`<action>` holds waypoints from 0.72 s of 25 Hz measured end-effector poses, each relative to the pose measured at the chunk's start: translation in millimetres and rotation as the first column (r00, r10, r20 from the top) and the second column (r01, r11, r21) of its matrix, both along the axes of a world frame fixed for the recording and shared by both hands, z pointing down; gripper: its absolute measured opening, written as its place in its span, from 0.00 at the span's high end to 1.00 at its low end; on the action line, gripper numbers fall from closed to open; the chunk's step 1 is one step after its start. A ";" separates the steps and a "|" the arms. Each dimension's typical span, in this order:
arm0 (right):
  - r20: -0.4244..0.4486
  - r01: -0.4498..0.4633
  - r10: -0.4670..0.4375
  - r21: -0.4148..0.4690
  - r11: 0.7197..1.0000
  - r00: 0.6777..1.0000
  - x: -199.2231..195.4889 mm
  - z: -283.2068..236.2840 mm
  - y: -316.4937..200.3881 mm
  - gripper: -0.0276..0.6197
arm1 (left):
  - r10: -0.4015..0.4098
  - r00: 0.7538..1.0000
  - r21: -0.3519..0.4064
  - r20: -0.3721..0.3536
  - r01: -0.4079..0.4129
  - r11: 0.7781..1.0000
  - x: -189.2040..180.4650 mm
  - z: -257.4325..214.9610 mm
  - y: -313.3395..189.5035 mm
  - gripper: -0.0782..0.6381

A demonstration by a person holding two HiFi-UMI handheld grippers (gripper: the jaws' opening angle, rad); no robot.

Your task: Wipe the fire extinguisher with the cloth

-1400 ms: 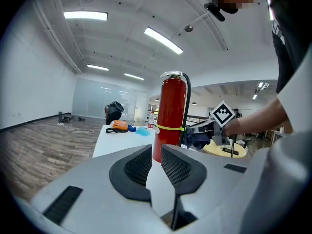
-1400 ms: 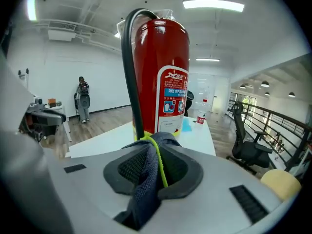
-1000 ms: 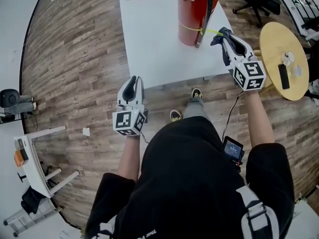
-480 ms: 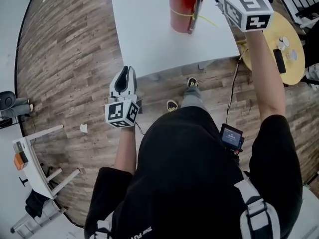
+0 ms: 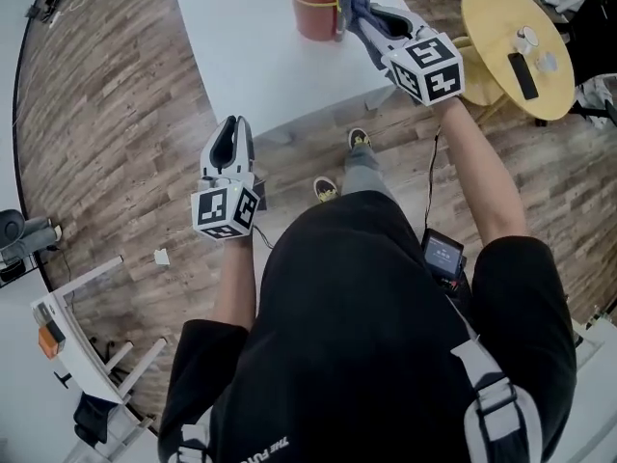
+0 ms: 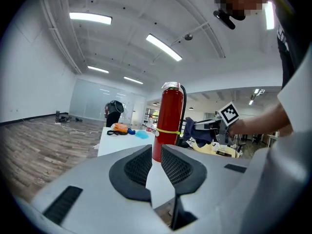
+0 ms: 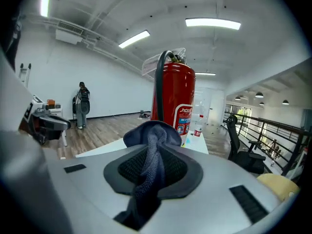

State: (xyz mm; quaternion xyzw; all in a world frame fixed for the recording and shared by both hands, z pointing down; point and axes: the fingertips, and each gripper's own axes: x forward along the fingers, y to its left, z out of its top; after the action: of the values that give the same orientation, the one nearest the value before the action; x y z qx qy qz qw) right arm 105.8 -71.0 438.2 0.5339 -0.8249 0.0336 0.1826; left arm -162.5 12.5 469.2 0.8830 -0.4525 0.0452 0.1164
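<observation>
Left gripper [image 5: 231, 131] [image 6: 155, 155]: held low over the wood floor, just short of the white table's [image 5: 253, 61] near edge. Jaws drawn together, meeting at the base with only a thin slit toward the tips; nothing between them.

Right gripper [image 5: 359, 6] [image 7: 153, 165]: raised over the table, aimed at the extinguisher. Jaws clamped on the dark blue cloth [image 5: 351, 1] [image 7: 148, 147], which bunches above the pads and hangs down between them.

Fire extinguisher [image 5: 310, 6] [image 6: 168, 123] [image 7: 176, 106]: stands upright on the table, long axis vertical, valve and black hose at the top, label toward the right gripper. Cloth sits just beside its right side; contact cannot be told.

Round yellow table [image 5: 501, 56]: to the right, well apart.
</observation>
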 end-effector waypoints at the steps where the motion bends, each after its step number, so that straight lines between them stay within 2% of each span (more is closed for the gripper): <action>1: 0.012 0.002 -0.002 0.001 1.000 1.000 -3.8 0.0 13.3 0.84 | 0.011 1.000 0.002 -0.002 -0.011 1.000 4.1 -1.3 1.5 0.80; 5: 0.101 0.004 -0.009 0.045 0.999 0.995 -17.5 -24.5 70.0 0.84 | 0.049 0.999 0.010 -0.022 -0.049 0.999 20.8 -12.7 12.8 0.80; 11: 0.209 -0.045 0.015 0.142 0.989 0.978 -25.0 -85.4 134.1 0.84 | 0.108 0.992 0.030 -0.058 -0.106 0.994 47.1 -42.7 32.8 0.80; 14: 0.226 -0.094 0.059 0.147 0.985 0.972 -19.9 -88.7 155.0 0.84 | 0.126 0.989 0.033 -0.076 -0.124 0.992 56.1 -57.2 43.0 0.80; 18: 0.228 -0.111 0.076 0.144 0.983 0.971 -17.7 -85.6 161.4 0.84 | 0.135 0.987 0.047 -0.083 -0.131 0.990 60.3 -69.1 43.6 0.80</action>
State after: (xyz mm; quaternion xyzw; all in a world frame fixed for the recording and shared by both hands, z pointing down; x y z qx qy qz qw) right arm 88.1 90.4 352.6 0.5779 -0.8140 0.0370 0.0456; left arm -102.1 56.1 400.2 0.9145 -0.3880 0.0057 0.1142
